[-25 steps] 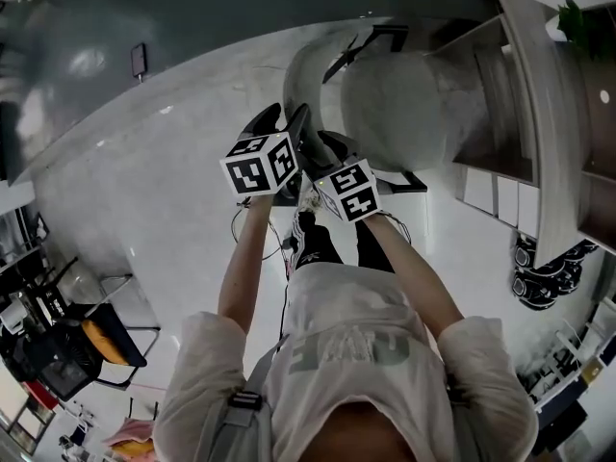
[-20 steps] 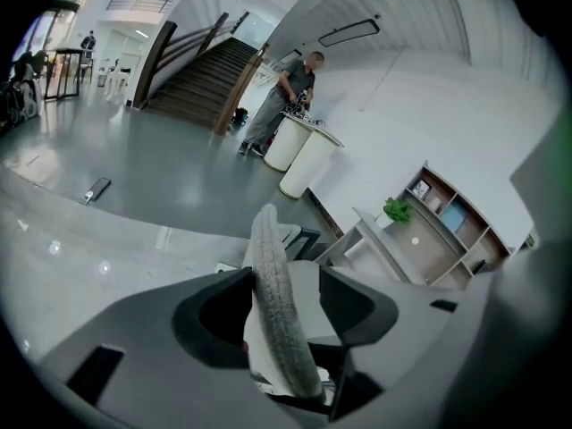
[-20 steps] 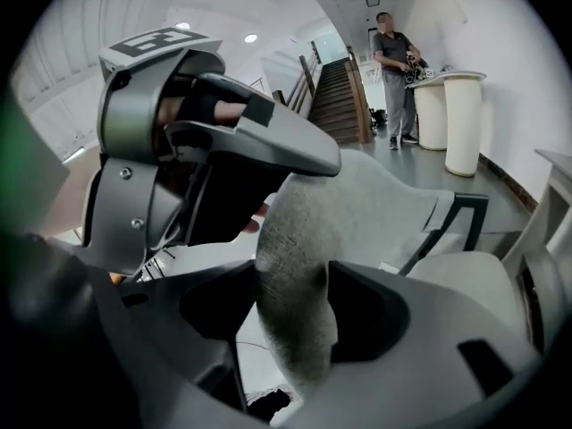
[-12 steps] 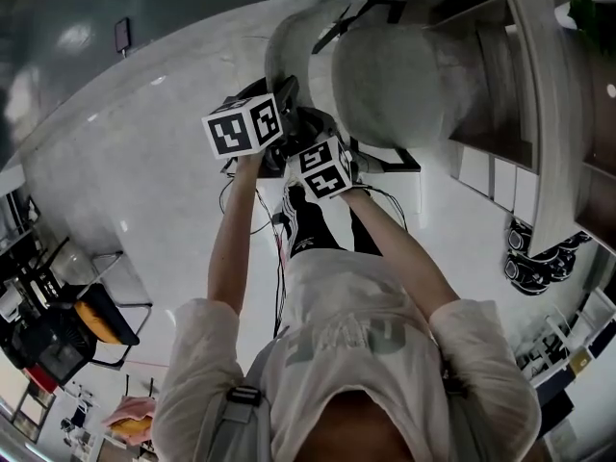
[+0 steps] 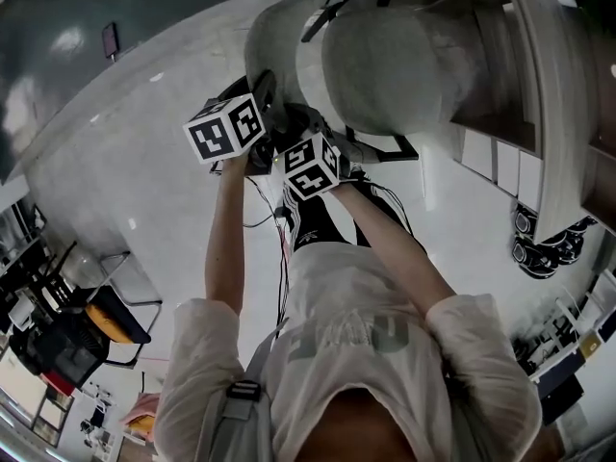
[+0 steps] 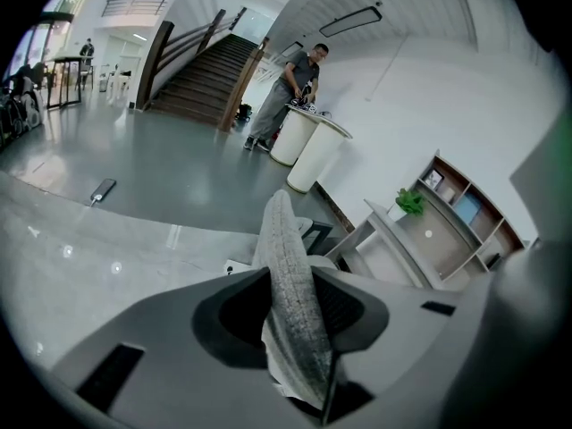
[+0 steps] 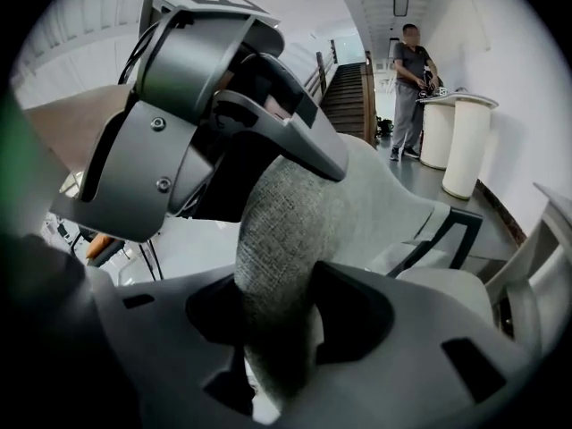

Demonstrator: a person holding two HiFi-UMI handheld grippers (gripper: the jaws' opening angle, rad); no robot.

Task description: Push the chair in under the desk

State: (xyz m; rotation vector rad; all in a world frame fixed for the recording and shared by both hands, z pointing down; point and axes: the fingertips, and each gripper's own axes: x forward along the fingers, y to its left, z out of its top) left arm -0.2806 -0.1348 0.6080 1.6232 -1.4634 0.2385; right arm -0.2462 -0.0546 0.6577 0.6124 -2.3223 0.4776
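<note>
Left gripper (image 5: 262,104), its jaws just closing, clamps the top edge of the chair (image 5: 385,70) back, and the right gripper (image 5: 306,128) beside it pinches the same padded edge. Further right stands the desk (image 5: 539,114), the chair not yet under it. The grasp looks set, so next comes a steady, level push deskward.

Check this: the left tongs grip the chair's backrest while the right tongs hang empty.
Wrong: the right gripper view shows the right tongs gripping the backrest too, not empty. The left tongs grip it as stated; both have just been closing.
</note>
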